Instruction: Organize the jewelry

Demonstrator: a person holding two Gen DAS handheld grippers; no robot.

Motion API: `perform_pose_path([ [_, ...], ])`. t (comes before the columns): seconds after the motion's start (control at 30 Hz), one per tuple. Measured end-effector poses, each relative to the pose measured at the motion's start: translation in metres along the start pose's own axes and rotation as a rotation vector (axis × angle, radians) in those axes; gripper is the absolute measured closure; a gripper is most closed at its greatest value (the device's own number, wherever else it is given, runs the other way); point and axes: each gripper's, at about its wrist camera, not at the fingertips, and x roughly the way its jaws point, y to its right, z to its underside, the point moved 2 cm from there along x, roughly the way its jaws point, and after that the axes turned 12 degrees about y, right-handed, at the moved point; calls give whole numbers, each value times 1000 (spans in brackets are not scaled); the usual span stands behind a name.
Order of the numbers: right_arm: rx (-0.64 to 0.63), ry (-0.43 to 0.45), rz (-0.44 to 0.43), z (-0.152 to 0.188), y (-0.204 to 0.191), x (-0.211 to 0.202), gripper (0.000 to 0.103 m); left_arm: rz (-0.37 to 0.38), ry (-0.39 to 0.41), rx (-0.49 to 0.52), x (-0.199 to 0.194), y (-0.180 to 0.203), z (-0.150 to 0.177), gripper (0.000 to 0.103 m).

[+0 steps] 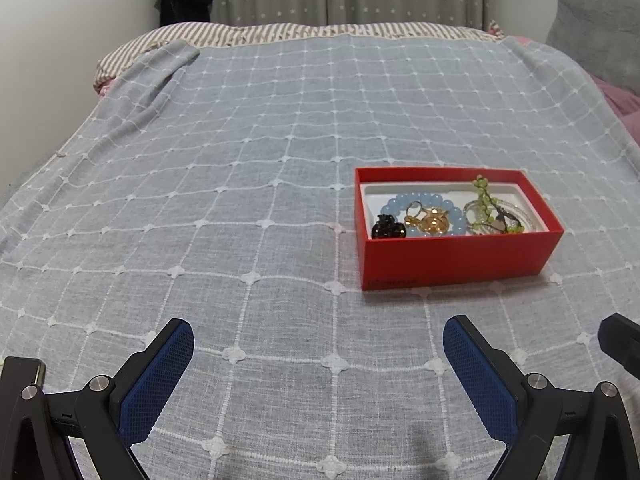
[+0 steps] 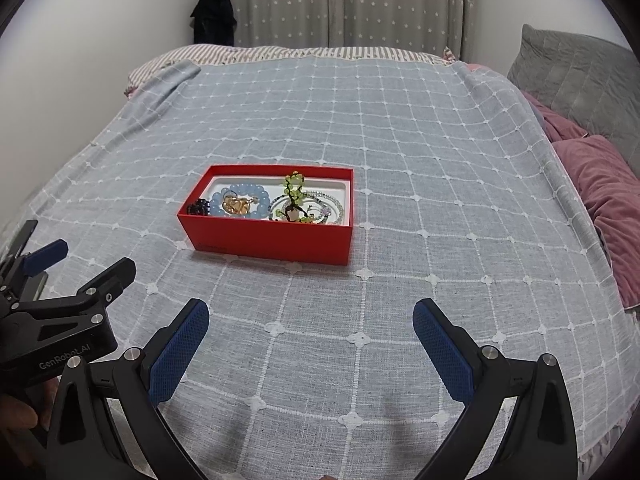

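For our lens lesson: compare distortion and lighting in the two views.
Right wrist view: dark circular vignette at the corners, grid bedspread lines bulge strongly. Left wrist view: no vignette, milder bowing. Both: soft, even light, no glare on the red box, only a faint shadow beneath.

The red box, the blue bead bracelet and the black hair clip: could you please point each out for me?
red box [image 2: 272,242], right wrist view, on its front wall.
blue bead bracelet [image 1: 430,199], left wrist view, on its far beads.
black hair clip [image 1: 387,229], left wrist view, on its middle.
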Motion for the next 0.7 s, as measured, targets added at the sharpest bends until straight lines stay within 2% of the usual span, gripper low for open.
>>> perform_pose_path([
  [0.7, 13, -7, 7, 1, 3, 0, 0, 8, 14, 3, -3, 3, 0, 1],
])
